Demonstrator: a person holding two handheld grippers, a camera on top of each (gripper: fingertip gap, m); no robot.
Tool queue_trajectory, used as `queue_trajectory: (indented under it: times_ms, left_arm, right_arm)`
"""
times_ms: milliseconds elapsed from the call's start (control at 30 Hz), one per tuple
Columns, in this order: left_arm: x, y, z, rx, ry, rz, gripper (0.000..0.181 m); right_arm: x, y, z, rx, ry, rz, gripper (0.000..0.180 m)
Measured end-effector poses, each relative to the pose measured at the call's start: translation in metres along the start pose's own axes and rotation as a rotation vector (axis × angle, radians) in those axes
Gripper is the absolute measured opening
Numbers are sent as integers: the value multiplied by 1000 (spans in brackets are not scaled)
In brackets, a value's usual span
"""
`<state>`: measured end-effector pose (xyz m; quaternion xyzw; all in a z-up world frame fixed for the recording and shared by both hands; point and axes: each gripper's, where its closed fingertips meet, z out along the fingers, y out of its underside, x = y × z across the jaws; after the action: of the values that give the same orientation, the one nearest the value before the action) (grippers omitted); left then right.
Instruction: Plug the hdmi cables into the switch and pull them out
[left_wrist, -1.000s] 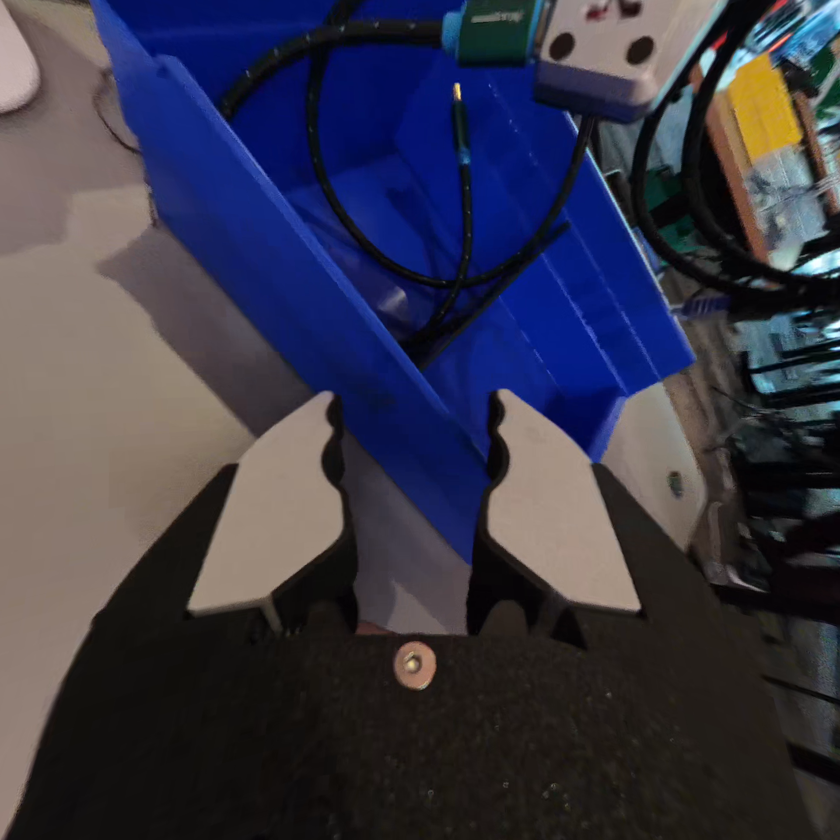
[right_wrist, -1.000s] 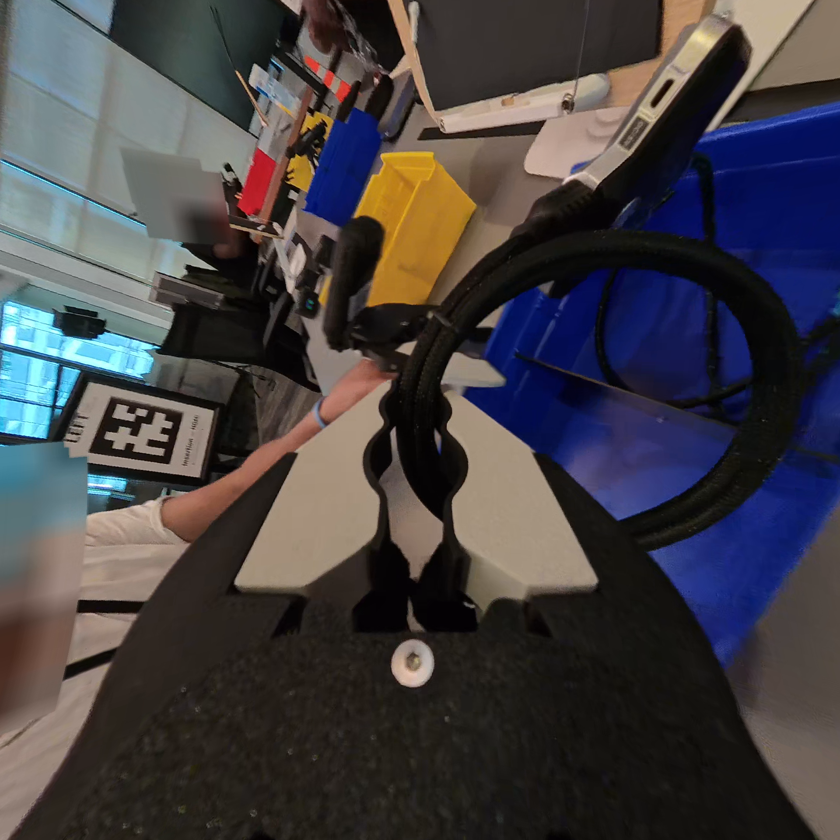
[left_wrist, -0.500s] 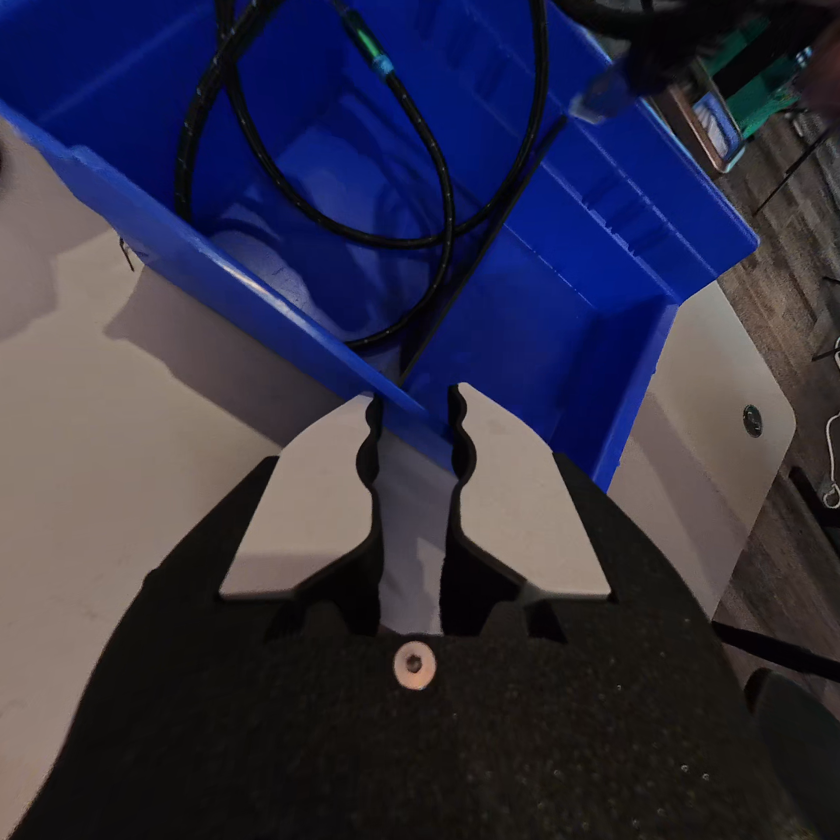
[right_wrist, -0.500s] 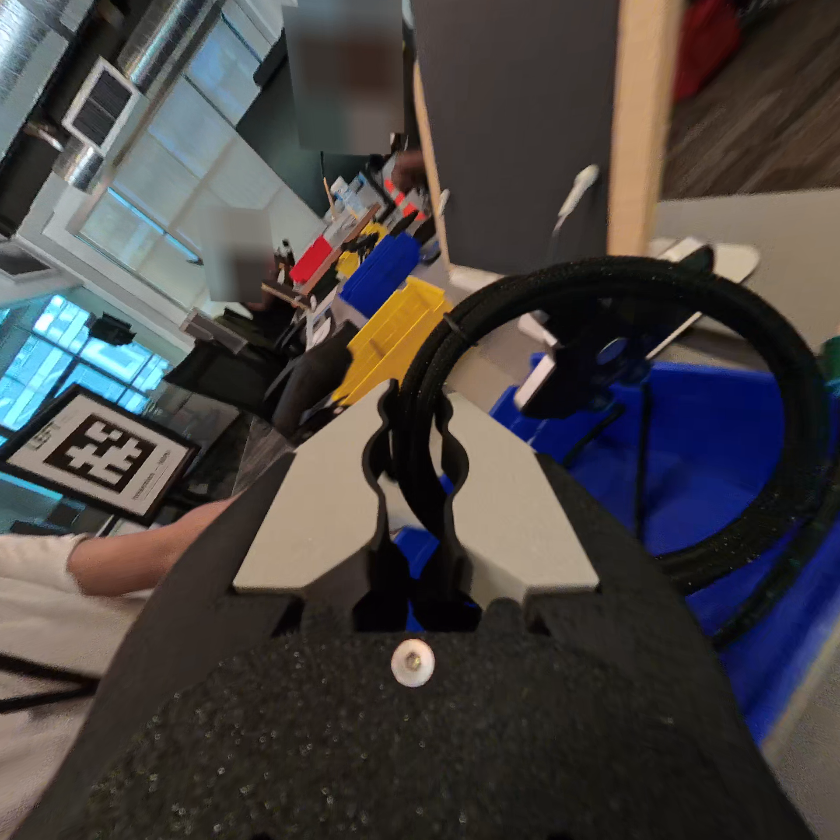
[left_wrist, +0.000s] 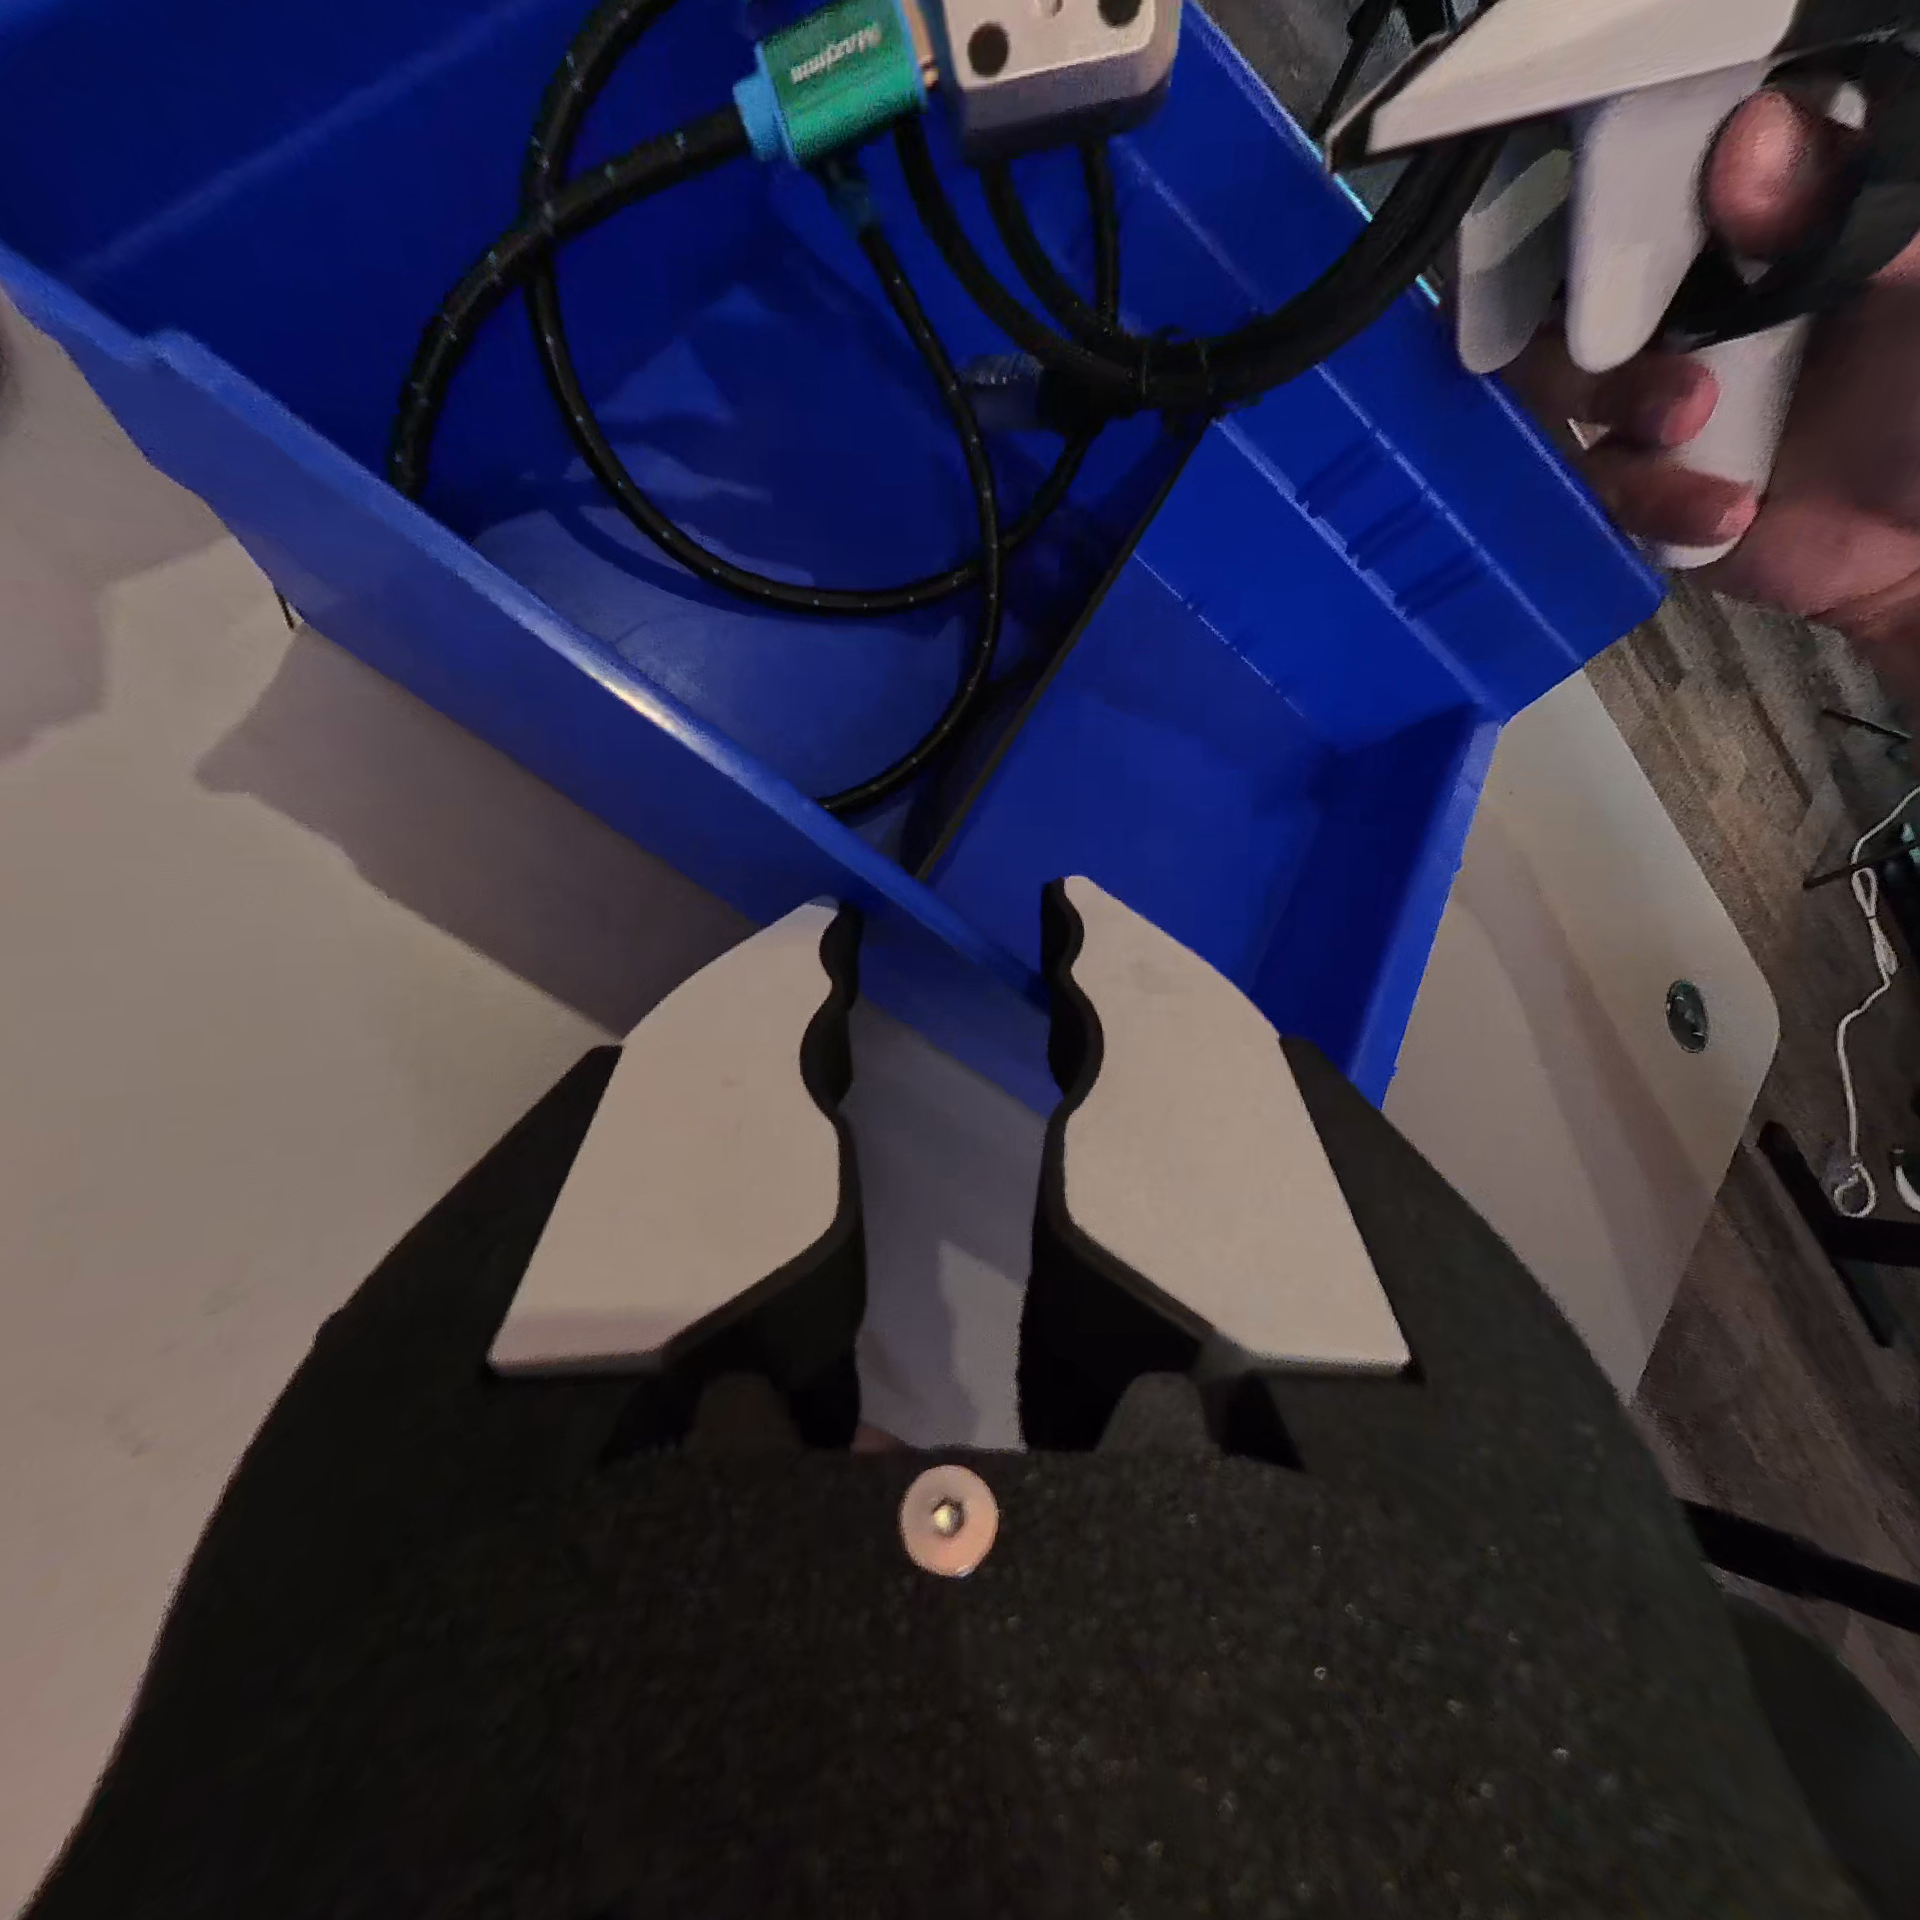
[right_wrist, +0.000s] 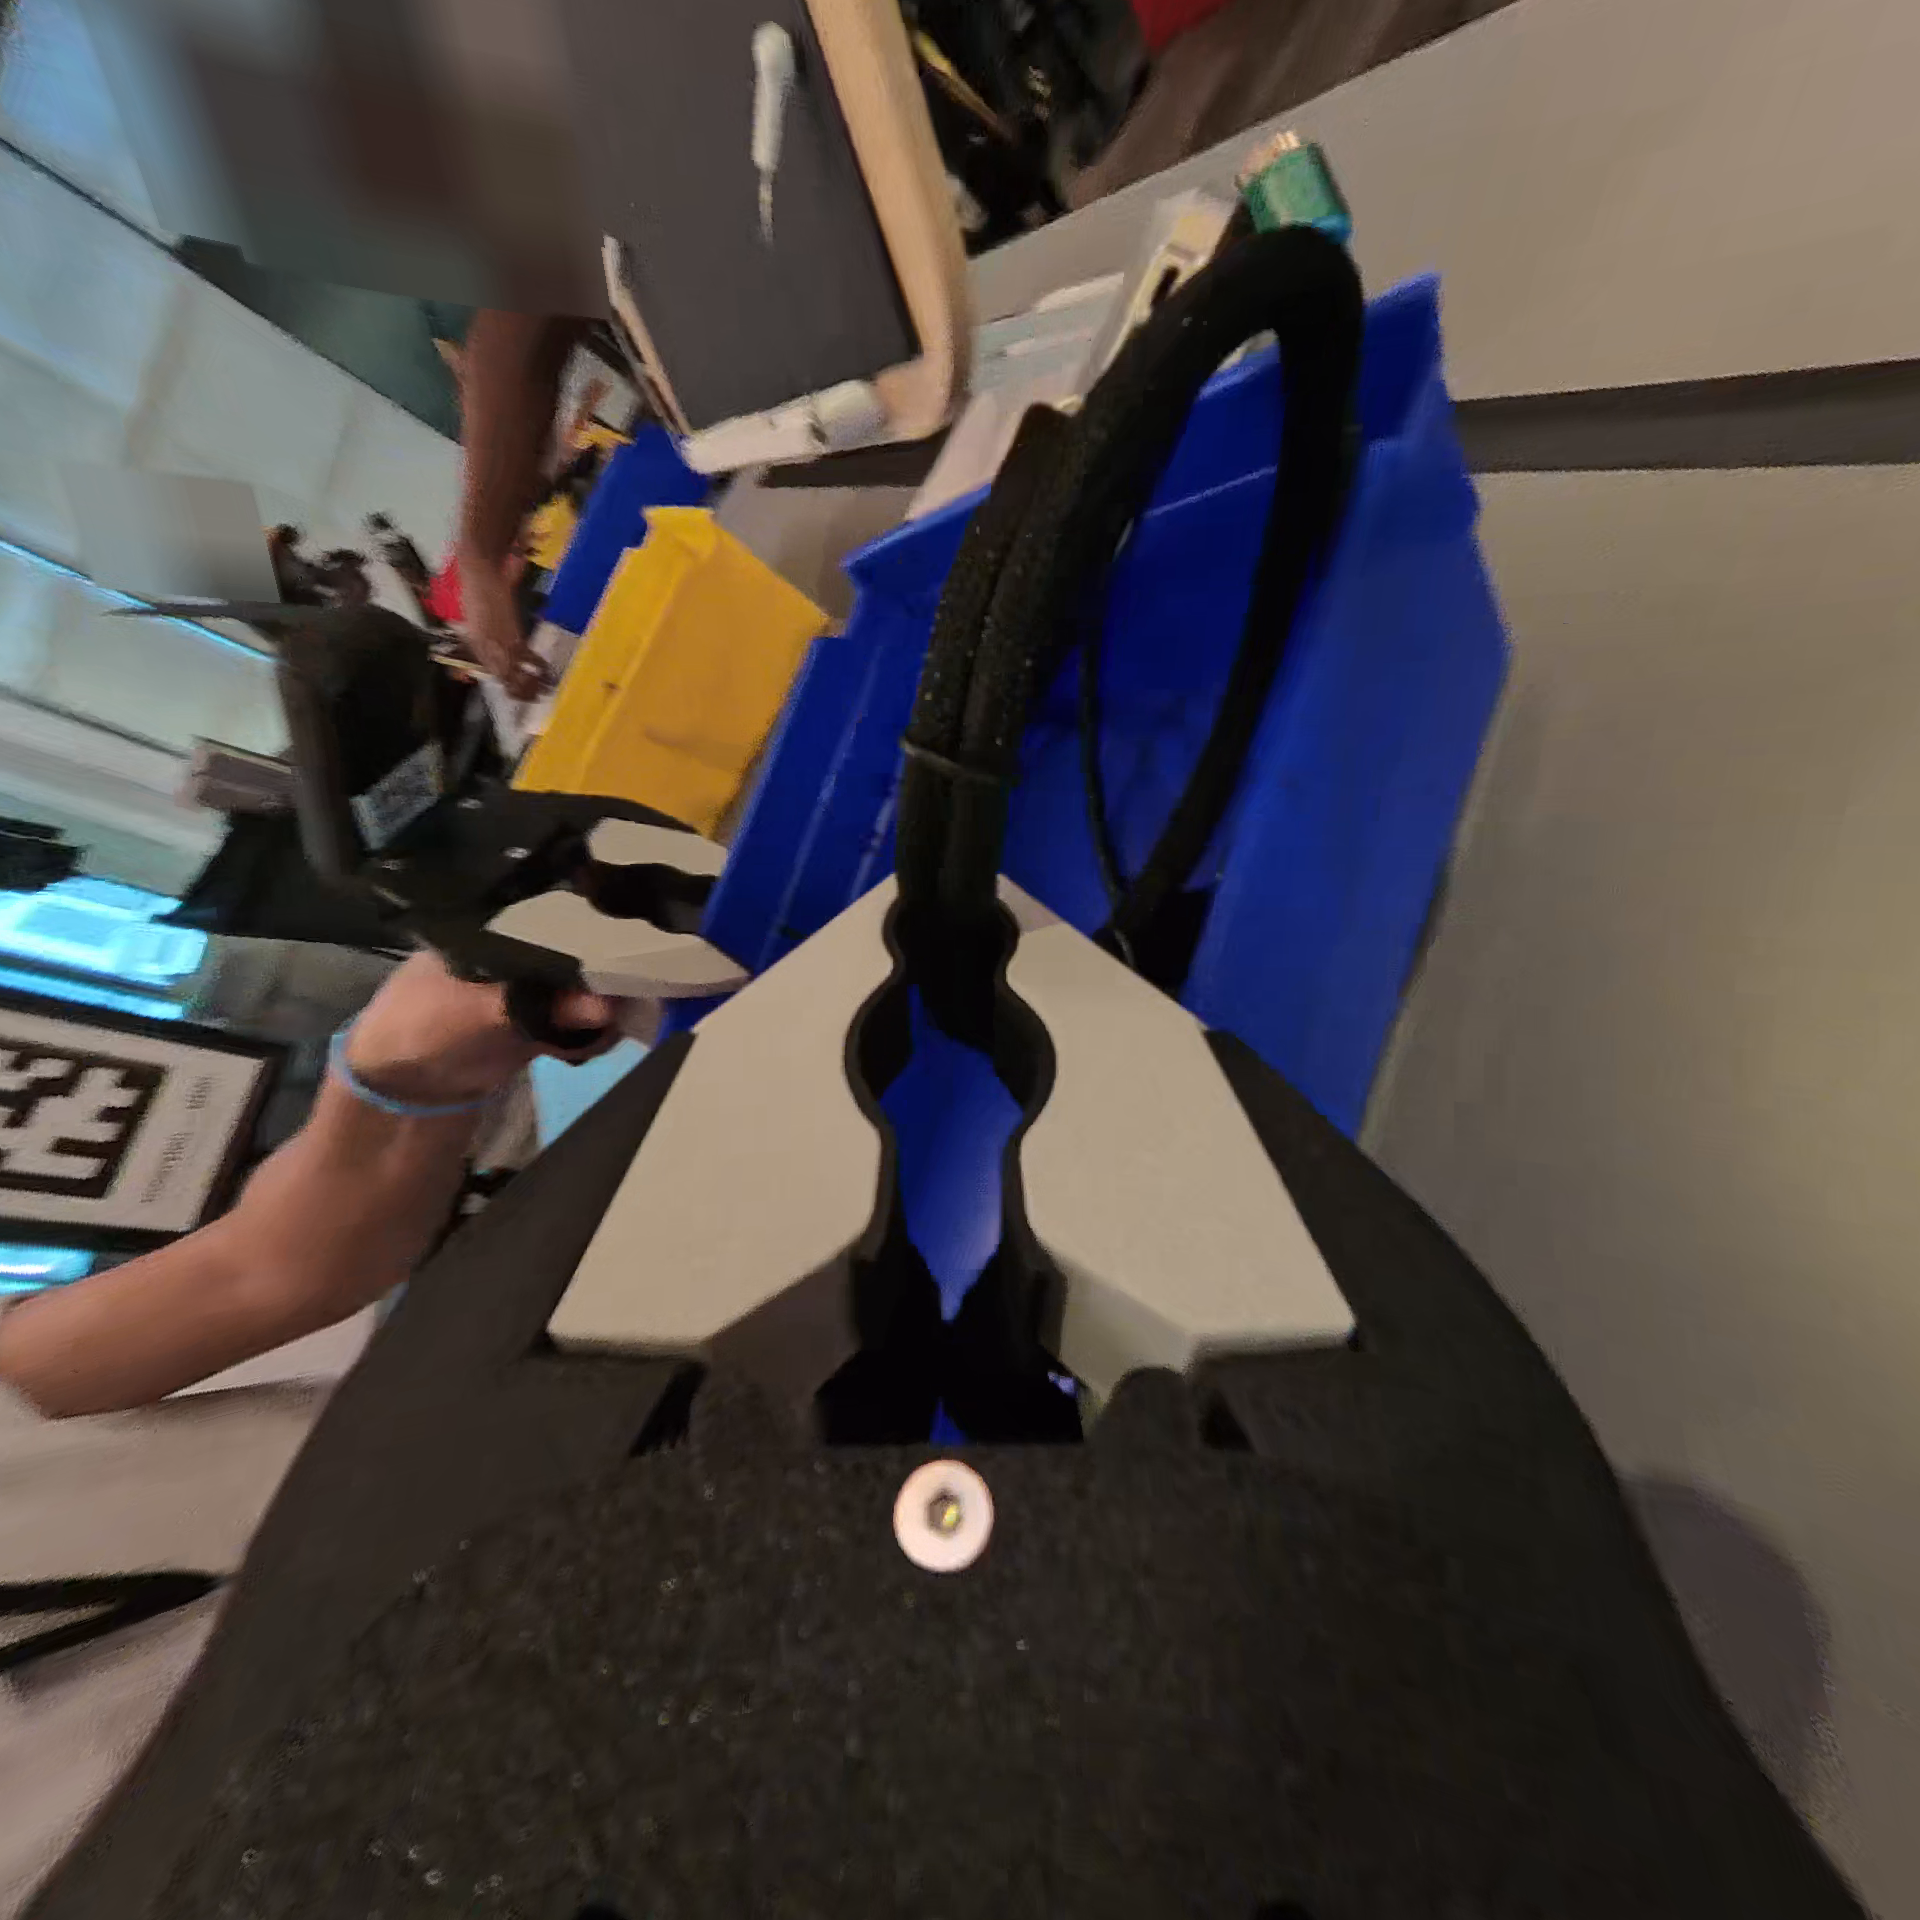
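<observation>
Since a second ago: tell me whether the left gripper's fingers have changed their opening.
Yes. The left gripper narrowed at half a second, then reopened part-way. It straddles the blue bin near wall, with less wall showing between the fingers than a second ago.

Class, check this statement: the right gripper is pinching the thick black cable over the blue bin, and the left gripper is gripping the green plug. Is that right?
Not quite. The left gripper is open and holds nothing, as the left wrist view shows; the green plug hangs well beyond it, at the grey switch. The right gripper does pinch the thick black cable over the blue bin.
</observation>
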<state>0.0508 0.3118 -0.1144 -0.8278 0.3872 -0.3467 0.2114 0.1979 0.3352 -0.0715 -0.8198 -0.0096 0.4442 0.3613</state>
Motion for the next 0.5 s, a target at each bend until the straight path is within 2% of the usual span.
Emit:
queue_trajectory:
  times_ms: [167,367,500]
  left_arm:
    - [12,0,8,-6,30,22,34]
    - [53,-2,34,-46,85,90,34]
    - [62,-15,55,-103,95,119,36]
  right_arm:
    - [7,24,-10,-138,272,-39,7]
    - [23,47,-66,-132,520,34,9]
    - [62,43,-95,-158,839,-37,12]
